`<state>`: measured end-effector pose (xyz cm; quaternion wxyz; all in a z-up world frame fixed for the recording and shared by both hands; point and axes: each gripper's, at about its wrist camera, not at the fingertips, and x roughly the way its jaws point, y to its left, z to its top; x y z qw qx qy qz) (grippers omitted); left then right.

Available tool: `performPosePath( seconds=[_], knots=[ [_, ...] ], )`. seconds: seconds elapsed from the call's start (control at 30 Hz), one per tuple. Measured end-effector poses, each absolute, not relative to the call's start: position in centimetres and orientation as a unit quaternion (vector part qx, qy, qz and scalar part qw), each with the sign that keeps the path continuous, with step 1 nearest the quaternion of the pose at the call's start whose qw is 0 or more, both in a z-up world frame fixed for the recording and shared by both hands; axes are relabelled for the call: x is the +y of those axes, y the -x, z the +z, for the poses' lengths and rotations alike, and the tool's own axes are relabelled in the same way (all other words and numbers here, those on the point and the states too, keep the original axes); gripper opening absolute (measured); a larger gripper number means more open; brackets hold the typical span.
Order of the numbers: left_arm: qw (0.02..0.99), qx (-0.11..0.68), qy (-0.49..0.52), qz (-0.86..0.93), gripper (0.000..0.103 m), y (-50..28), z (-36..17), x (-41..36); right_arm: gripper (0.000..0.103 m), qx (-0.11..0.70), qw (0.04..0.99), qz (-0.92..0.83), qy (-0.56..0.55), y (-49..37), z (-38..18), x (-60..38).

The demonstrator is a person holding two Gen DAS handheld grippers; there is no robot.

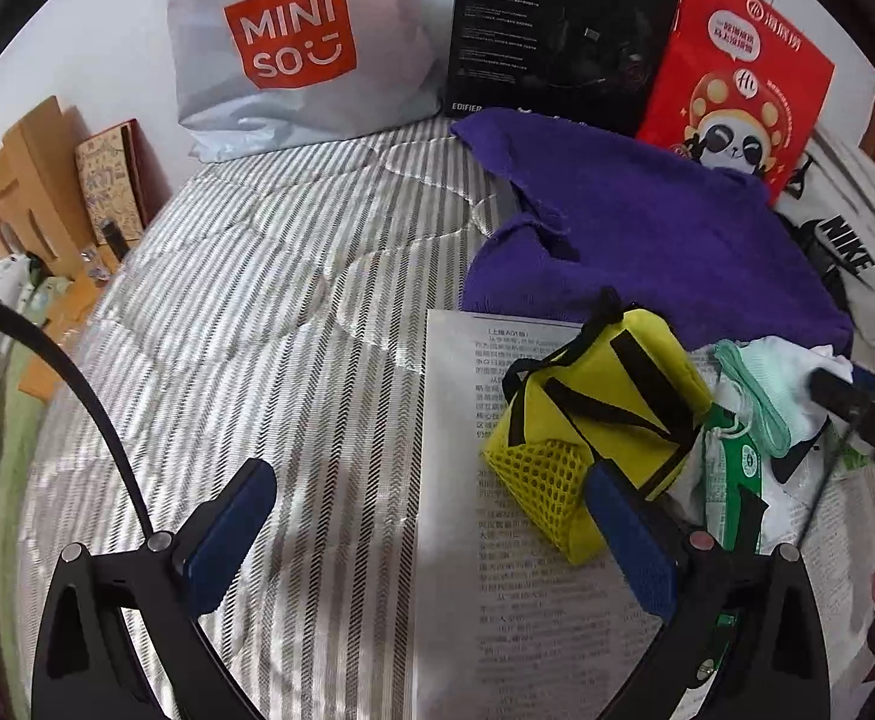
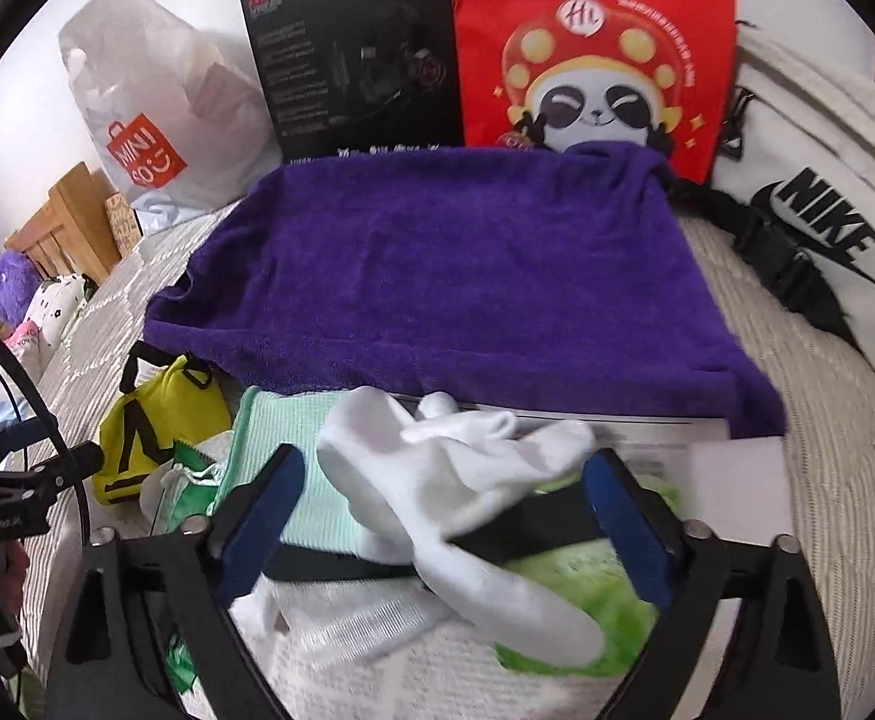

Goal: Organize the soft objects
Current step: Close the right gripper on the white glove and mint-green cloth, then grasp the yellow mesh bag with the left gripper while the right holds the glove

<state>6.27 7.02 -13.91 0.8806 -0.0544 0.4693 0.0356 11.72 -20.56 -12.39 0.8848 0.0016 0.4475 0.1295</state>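
White sock (image 2: 467, 480) between released right hand-held gripper (image 2: 443, 516); left hand-held gripper (image 1: 431, 534) released beside yellow pouch (image 1: 605, 414).

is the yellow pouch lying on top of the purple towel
No, the yellow pouch lies on the printed sheet of paper, in front of the purple towel.

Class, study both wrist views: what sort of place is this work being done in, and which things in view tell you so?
Most likely a bedroom, with the work done on a bed: a striped quilted bedspread is the work surface, a wooden headboard stands at its end, and soft toys sit beside it.
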Motion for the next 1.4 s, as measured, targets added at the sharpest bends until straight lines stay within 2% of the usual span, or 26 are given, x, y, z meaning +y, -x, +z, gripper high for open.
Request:
performPosePath(
  seconds=[0.07, 0.2, 0.5, 1.07, 1.2, 1.4],
  knots=[
    [0.888, 0.455, 0.055, 0.035, 0.103, -6.1, -14.0, 7.2, 0.084, 0.448, 0.885, 0.126, 0.009, -12.0, -12.9, -20.0],
    [0.891, 0.450, 0.058, 0.030, 0.103, -6.1, -14.6, 7.3, 0.065, 0.441, 0.888, 0.125, 0.033, -12.0, -13.2, -19.4],
    [0.892, 0.448, 0.061, 0.024, 0.103, -6.0, -15.5, 7.1, 0.038, 0.428, 0.894, 0.130, 0.011, -11.2, -12.2, -20.9],
    [0.894, 0.443, 0.060, 0.020, 0.103, -5.8, -15.5, 7.3, 0.028, 0.425, 0.897, 0.121, 0.011, -9.9, -10.3, -22.5],
    [0.890, 0.451, 0.065, 0.005, 0.093, -5.5, -14.6, 7.5, 0.025, 0.423, 0.898, 0.118, 0.006, -9.2, -9.8, -23.1],
    [0.895, 0.442, 0.050, 0.005, 0.092, -6.0, -12.8, 5.9, 0.023, 0.414, 0.902, 0.121, 0.000, -8.4, -8.8, -23.6]
  ],
)
